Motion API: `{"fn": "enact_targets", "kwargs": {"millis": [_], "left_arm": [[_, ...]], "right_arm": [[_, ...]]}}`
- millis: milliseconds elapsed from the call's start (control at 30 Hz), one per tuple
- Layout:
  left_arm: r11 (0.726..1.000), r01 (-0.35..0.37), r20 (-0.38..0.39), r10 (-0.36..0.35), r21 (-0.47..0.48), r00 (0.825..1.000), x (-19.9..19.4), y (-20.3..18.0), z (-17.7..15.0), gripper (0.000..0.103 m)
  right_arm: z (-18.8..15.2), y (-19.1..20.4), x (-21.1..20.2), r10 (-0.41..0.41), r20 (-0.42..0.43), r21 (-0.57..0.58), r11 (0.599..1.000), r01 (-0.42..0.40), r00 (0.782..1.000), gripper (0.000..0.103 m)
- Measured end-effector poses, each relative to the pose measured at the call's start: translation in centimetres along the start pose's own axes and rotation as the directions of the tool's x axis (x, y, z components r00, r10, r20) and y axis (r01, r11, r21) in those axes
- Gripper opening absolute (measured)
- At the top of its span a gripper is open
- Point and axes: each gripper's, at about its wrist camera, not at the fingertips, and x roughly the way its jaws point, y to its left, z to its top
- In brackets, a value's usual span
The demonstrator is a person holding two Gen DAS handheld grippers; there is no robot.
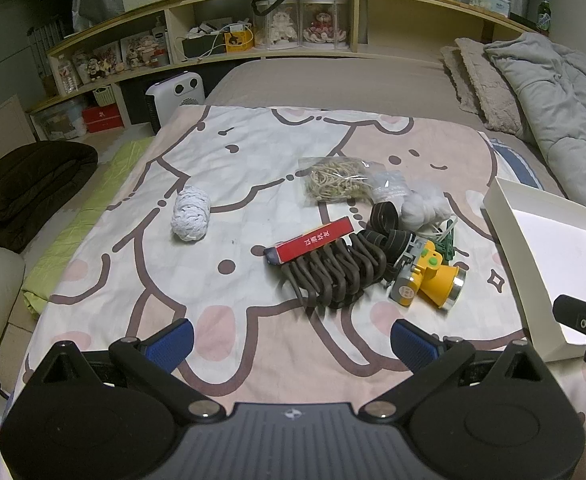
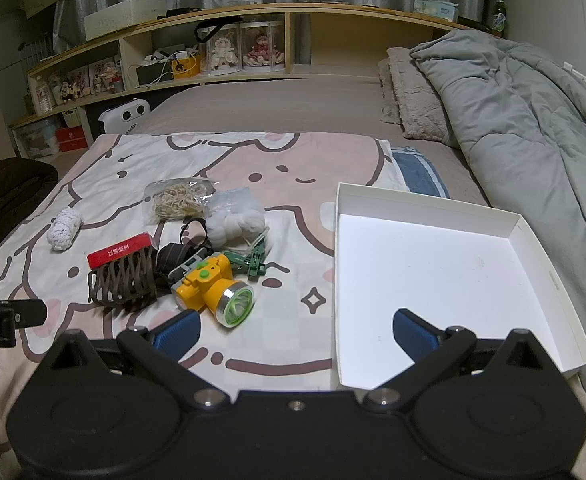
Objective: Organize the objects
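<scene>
On a cartoon-print blanket (image 1: 253,152) lies a cluster of small things: a yellow headlamp (image 2: 213,286) with dark strap, a brown wavy hair clip (image 1: 333,276), a red box (image 1: 311,240), a bag of beige string (image 1: 335,184), a bag of white cotton (image 2: 235,216), a green clip (image 2: 255,262) and a white rope bundle (image 1: 191,214) apart at the left. An empty white box lid (image 2: 445,272) sits to the right. My left gripper (image 1: 291,342) is open, short of the cluster. My right gripper (image 2: 295,334) is open above the lid's near left edge.
A folded grey duvet (image 2: 533,120) and plush pillows (image 2: 411,92) lie at the right of the bed. A wooden shelf (image 1: 253,40) with dolls, boxes and cables runs along the back. A white heater (image 1: 175,94) and a dark cushion (image 1: 29,184) are at the left.
</scene>
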Motion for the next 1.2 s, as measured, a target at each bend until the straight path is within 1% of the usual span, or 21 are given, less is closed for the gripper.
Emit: {"fn": "enact_targets", "kwargs": {"millis": [800, 967, 1200], "left_arm": [[1.000, 0.001, 0.001, -0.001, -0.004, 1.000, -0.09, -0.06, -0.05, 0.103], [1.000, -0.001, 0.002, 0.001, 0.000, 1.000, -0.37, -0.03, 0.38, 0.103], [0.999, -0.012, 0.013, 0.013, -0.031, 1.000, 0.01, 0.40, 0.68, 0.103]], "right_arm": [[-0.04, -0.17, -0.01, -0.001, 0.003, -0.003, 1.000, 0.001, 1.000, 0.103], [-0.02, -0.11, 0.01, -0.004, 0.004, -0.004, 1.000, 0.004, 1.000, 0.103], [0.30, -0.05, -0.03, 0.005, 0.026, -0.011, 1.000, -0.005, 1.000, 0.103]]}}
